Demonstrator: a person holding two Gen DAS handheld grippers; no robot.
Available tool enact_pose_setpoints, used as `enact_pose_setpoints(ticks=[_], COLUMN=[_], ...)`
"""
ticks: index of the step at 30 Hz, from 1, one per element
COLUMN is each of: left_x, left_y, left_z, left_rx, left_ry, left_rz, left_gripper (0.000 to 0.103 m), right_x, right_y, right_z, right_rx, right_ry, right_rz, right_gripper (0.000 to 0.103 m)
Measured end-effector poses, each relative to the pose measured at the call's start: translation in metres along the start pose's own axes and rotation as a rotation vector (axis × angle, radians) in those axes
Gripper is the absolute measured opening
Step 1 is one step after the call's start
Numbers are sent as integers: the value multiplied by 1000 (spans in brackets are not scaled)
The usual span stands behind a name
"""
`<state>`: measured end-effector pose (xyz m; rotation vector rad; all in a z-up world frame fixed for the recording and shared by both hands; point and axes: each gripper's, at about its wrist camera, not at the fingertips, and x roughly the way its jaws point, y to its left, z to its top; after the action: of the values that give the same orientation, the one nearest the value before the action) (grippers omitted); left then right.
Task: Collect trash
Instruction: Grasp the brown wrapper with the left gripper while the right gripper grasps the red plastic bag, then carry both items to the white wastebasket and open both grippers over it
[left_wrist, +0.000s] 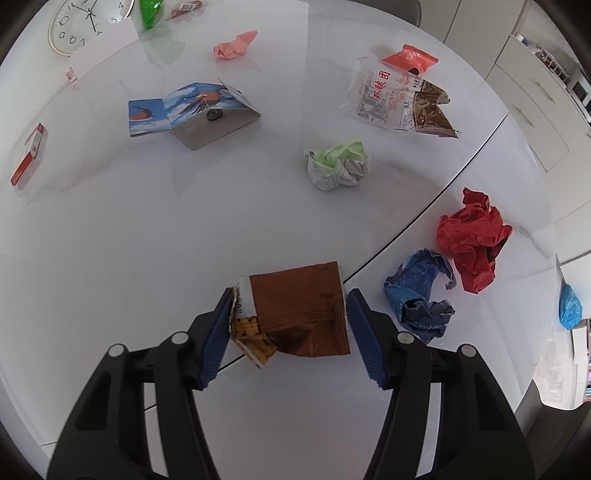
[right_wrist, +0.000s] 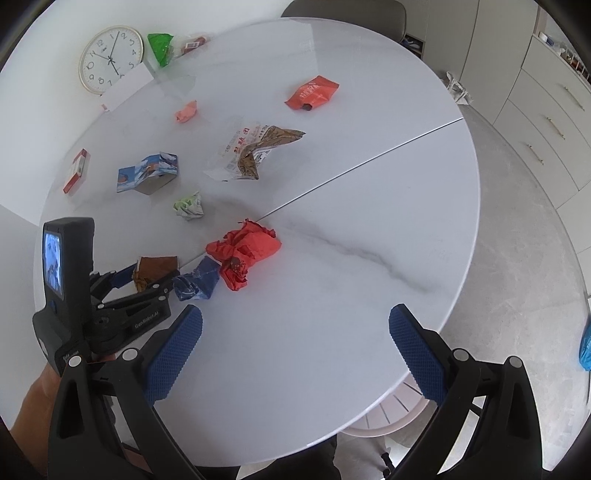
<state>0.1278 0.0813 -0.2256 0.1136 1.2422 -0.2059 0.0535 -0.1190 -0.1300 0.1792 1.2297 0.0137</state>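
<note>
My left gripper (left_wrist: 288, 295) is open, its blue pads on either side of a brown snack wrapper (left_wrist: 299, 310) that lies on the white round table (left_wrist: 147, 240); whether the pads touch it I cannot tell. Crumpled blue paper (left_wrist: 421, 295), crumpled red paper (left_wrist: 472, 240) and a green-white paper ball (left_wrist: 338, 164) lie to its right and beyond. My right gripper (right_wrist: 295, 317) is open and empty above the table's near part. In the right wrist view the left gripper (right_wrist: 147, 277) sits at the brown wrapper (right_wrist: 153, 269), beside the red paper (right_wrist: 243, 254).
Farther out lie a clear printed bag with a brown wrapper (left_wrist: 402, 103), an orange packet (left_wrist: 410, 59), pink crumpled paper (left_wrist: 234, 46), a folded bird-print card (left_wrist: 184, 110) and a red-white box (left_wrist: 29, 155). A clock (right_wrist: 110, 59) leans at the back. A pale bin (right_wrist: 388, 410) stands under the table's near edge.
</note>
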Motion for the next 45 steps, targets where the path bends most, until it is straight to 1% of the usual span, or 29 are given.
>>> enact_pose_setpoints(ticks=[1,3,5,9,12,14,16,17,19,20,22,24,27,30,35,40,45], left_x=[-1,-5,-8,-13,-17,-21,-25,-28,-34,-37,-44,-49,-60,-72,-93,-109,-117], left_y=[0,3,7,15,21,28,35,38,41,41,40,37,31,19,-21,-78,-143], left_z=[-1,-2,-1,0,0,0,-1,-1,0,0,1,2,1,1,-2,-10,-26], left_rx=[-5,-16,-25,-31,-36,-41,-46,-48,-48,-45,-31,-21,-11,9,79,173,275], left_ry=[-4,-11,-7,-16,-23,-27,-33,-37,-46,-52,-59,-63,-76,-90,-113,-127,-115], left_rz=[-1,-8,-14,-14,-22,-31,-35,-36,-42,-40,-30,-22,-34,-50,-99,-165,-226], left_gripper=[57,52,49,48,48,48,48,48,48,48,48,48,48,48,48,48,48], right_x=[5,15,28,59,79,90,97,99,103,103,101,96,86,69,17,-25,-45], right_y=[0,2,4,11,21,27,31,32,35,35,35,34,31,26,7,-32,-80], right_z=[2,8,14,29,37,39,39,39,38,37,37,37,37,35,15,-26,-71], right_rx=[4,20,45,103,111,113,116,115,106,107,106,101,90,72,29,52,114], right_ry=[5,12,21,46,67,85,99,103,112,112,100,82,54,21,-55,-83,-71], right_rz=[12,36,71,114,108,100,107,108,114,120,129,131,137,134,69,-16,-70], right_gripper=[100,100,100,100,100,95,81,78,62,59,48,46,43,42,42,42,42])
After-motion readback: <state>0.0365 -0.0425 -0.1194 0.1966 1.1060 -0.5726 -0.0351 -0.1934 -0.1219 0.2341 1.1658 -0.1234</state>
